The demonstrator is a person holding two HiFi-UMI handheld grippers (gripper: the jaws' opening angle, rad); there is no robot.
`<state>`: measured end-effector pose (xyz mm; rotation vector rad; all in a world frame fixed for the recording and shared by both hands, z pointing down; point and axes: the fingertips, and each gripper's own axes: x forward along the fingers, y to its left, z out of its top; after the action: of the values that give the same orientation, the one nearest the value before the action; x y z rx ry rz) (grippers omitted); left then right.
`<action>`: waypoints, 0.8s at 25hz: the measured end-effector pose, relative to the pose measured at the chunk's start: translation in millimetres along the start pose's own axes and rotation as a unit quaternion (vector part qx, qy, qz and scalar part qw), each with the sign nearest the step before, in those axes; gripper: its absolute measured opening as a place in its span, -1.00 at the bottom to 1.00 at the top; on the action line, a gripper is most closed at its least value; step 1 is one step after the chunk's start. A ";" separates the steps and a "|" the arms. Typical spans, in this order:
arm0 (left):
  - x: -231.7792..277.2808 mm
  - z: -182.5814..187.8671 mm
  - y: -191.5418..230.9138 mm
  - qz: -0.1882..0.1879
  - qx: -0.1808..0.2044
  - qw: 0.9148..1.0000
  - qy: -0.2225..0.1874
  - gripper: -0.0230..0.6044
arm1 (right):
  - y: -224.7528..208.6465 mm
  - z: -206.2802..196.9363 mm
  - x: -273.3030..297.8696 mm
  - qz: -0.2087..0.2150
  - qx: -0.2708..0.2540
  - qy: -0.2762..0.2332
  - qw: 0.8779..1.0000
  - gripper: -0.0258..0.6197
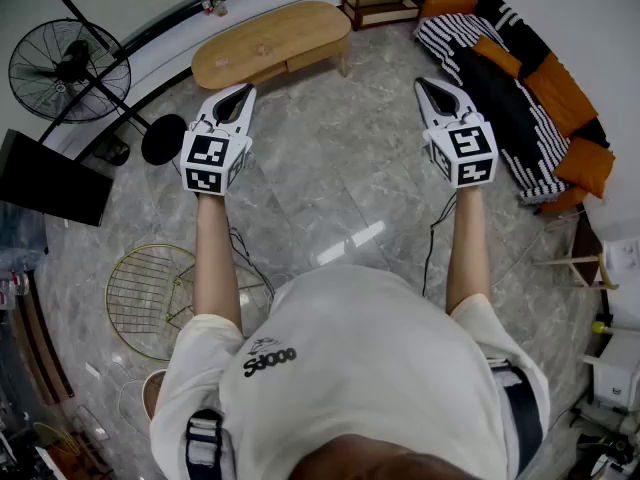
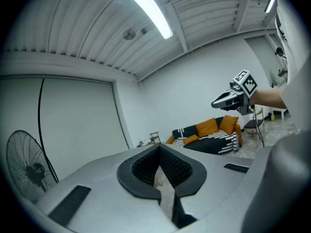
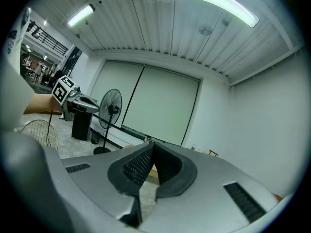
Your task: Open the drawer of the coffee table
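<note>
We are standing on a grey marble floor [image 1: 330, 198] that is filling most of the head view. A long sofa [image 1: 520, 98], black-and-white striped with orange cushions, is running along the right side. The coffee table [image 1: 270, 43], an oval light-wood piece, is sitting well ahead of us at the top centre, and its drawer [image 1: 312, 56] is facing us and looking shut. A black standing fan [image 1: 68, 68] is standing at the upper left, and a round gold wire stand [image 1: 150, 298] is sitting near our left side. We are holding both arms out in front, roughly level and well apart. The left gripper [image 1: 243, 90] is pointing toward the table with its jaws pressed together on nothing. The right gripper [image 1: 425, 83] is likewise closed and empty, and neither is touching the table.
</note>
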<state>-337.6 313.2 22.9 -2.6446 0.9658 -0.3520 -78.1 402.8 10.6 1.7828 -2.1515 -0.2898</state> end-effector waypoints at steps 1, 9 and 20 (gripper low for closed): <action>0.8 1.2 1.7 0.001 0.001 1.000 -0.001 -0.87 | 0.0 1.1 2.2 0.001 -0.002 0.000 1.000 -0.90; -5.3 -14.2 26.8 -0.011 0.010 1.000 0.006 -0.87 | 11.2 13.9 19.7 -0.020 0.039 -0.017 0.999 -0.90; -6.0 -48.3 61.7 -0.035 0.016 0.999 0.018 -0.87 | 43.1 4.3 43.0 -0.025 0.070 0.004 0.997 -0.90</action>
<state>-393.9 262.7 44.5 -2.6557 0.8721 -0.4281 -126.0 368.9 27.4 1.9127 -2.1714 -0.1468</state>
